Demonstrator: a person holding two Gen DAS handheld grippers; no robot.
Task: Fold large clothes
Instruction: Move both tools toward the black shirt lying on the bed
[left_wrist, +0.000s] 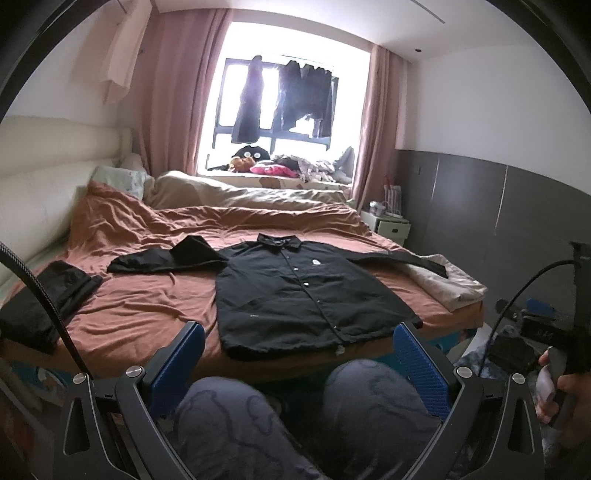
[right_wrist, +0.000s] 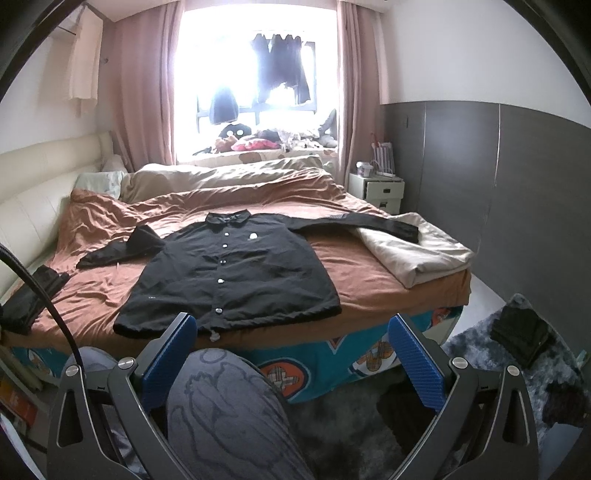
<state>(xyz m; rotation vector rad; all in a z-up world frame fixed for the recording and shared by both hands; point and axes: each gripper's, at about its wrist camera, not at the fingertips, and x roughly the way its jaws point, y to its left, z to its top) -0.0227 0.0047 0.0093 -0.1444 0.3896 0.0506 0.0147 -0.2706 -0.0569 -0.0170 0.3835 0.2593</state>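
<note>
A black button-up jacket (left_wrist: 295, 291) (right_wrist: 236, 273) lies flat and face up on the bed, collar toward the window, hem at the near edge. Its left sleeve is bent back on itself; its right sleeve (right_wrist: 354, 221) stretches over a beige folded blanket. My left gripper (left_wrist: 299, 354) is open, held back from the bed above the person's knees, with nothing between its blue pads. My right gripper (right_wrist: 291, 347) is also open and empty, just short of the jacket's hem.
The bed has a rust-brown cover (left_wrist: 147, 295) and a cream headboard (left_wrist: 44, 192) on the left. Folded dark clothes (left_wrist: 48, 299) sit at the bed's left edge. A beige blanket (right_wrist: 417, 251) lies at the right corner. A white nightstand (right_wrist: 376, 188) and grey rug (right_wrist: 517, 365) are at right.
</note>
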